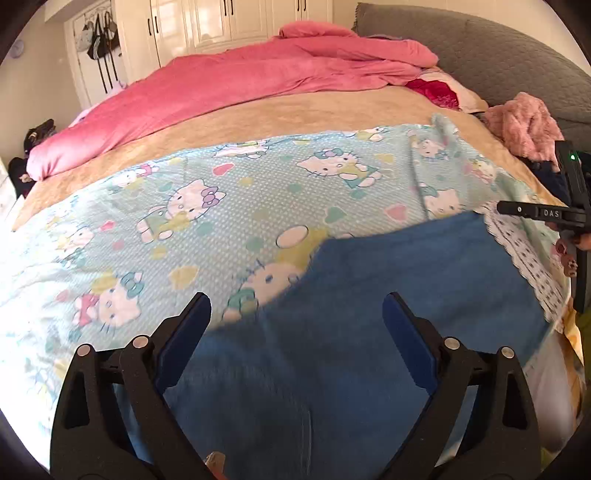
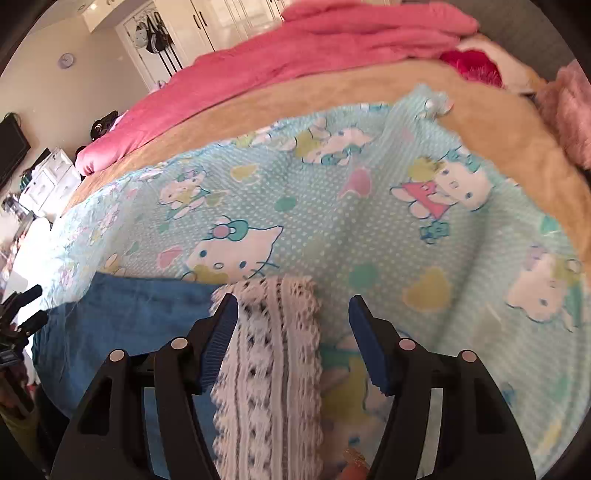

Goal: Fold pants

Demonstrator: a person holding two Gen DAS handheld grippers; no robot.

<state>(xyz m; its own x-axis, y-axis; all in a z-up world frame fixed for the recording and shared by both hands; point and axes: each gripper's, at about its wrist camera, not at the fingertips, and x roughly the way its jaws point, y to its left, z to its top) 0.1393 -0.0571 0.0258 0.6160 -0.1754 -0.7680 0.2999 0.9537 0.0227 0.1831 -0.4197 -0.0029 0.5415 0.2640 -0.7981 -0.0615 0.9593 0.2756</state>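
Observation:
Blue denim pants (image 1: 369, 325) lie on a light blue cartoon-cat sheet (image 1: 258, 192) at the near edge of the bed. Their white lace hem (image 1: 524, 254) is at the right end. My left gripper (image 1: 295, 314) is open, just above the denim, empty. In the right wrist view the denim (image 2: 122, 317) lies at the lower left and the lace hem (image 2: 273, 354) runs between my fingers. My right gripper (image 2: 293, 317) is open over the lace and holds nothing. The right gripper's body shows at the right edge of the left wrist view (image 1: 561, 214).
A tan blanket (image 1: 258, 118) and a pink duvet (image 1: 240, 85) cover the far half of the bed. A pink fluffy garment (image 1: 524, 125) lies by the grey headboard (image 1: 498, 48). White wardrobes (image 1: 207, 26) stand behind. A white drawer unit (image 2: 51, 181) stands at the left.

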